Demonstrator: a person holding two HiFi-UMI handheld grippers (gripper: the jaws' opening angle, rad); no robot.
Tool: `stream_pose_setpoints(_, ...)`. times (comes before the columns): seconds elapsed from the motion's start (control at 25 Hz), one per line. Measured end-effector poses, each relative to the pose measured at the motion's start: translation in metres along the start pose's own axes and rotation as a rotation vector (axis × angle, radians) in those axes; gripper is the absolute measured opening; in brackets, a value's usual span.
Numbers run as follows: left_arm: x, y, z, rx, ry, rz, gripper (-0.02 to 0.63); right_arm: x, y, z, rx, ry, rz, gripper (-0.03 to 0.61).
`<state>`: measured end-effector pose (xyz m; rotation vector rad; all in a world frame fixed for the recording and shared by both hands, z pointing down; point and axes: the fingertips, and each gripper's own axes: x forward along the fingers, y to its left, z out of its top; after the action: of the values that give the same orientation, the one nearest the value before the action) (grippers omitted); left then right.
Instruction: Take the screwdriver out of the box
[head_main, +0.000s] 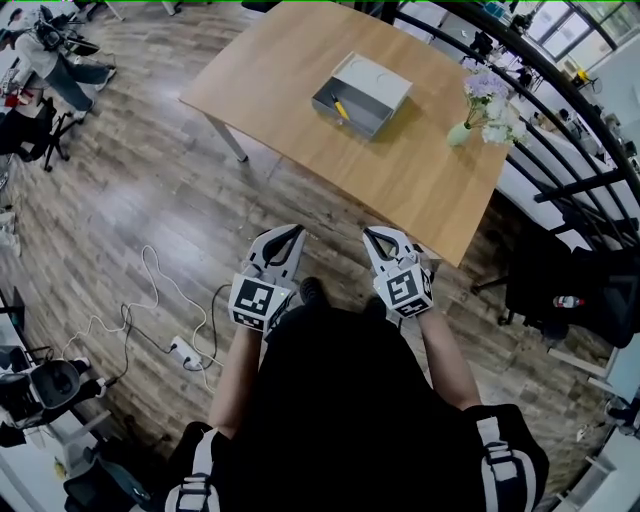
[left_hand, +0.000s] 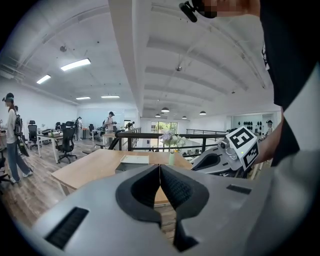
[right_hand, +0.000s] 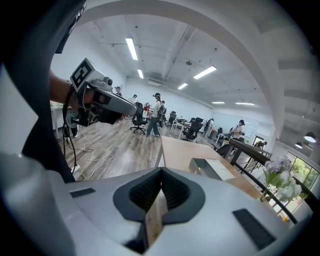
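A grey open box (head_main: 361, 94) sits on the wooden table (head_main: 300, 60), with its lid leaning at the far side. Inside it lies a yellow-handled screwdriver (head_main: 340, 108). My left gripper (head_main: 291, 233) and right gripper (head_main: 377, 234) hang side by side off the table's near edge, well short of the box, both shut with nothing between the jaws. In the left gripper view the box (left_hand: 133, 161) lies ahead on the table, past the shut gripper (left_hand: 159, 168). From the right gripper (right_hand: 161, 171), the box (right_hand: 212, 169) shows to the right, with a yellow bit of the screwdriver (right_hand: 199, 171) inside.
A vase of flowers (head_main: 489, 104) stands near the table's right end. A black railing (head_main: 560, 130) runs behind the table. A white cable and power strip (head_main: 184, 352) lie on the wooden floor to my left. A black chair (head_main: 560, 290) stands at the right.
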<state>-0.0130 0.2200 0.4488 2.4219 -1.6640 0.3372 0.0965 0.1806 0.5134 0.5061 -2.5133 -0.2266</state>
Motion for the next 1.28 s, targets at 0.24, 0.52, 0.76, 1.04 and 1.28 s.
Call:
stream_pose_setpoints(0.24,-0.002,0.027,-0.005,0.003,0.005,-0.028,0.021,0.022,0.005,0.012,0.022,0.008,-0.026,0.025)
stream_pose_setpoints(0.52,-0.007,0.049,-0.013,0.005,0.012,-0.069,0.021,0.039,0.016,0.016,0.049,0.036,-0.052,0.025)
stream_pose_setpoints(0.76,-0.015,0.067,-0.021,-0.013,0.008,-0.062,0.021,0.053,0.027,0.025,0.032,0.05,-0.042,0.025)
stream_pose_setpoints(1.04,-0.024,0.072,-0.029,-0.025,0.011,-0.066,0.021,0.059,0.035,0.031,0.022,0.058,-0.038,0.025)
stream_pose_setpoints(1.28,-0.031,0.071,-0.031,-0.029,0.013,-0.058,0.022,0.058,0.039,0.03,0.021,0.065,-0.034,0.025)
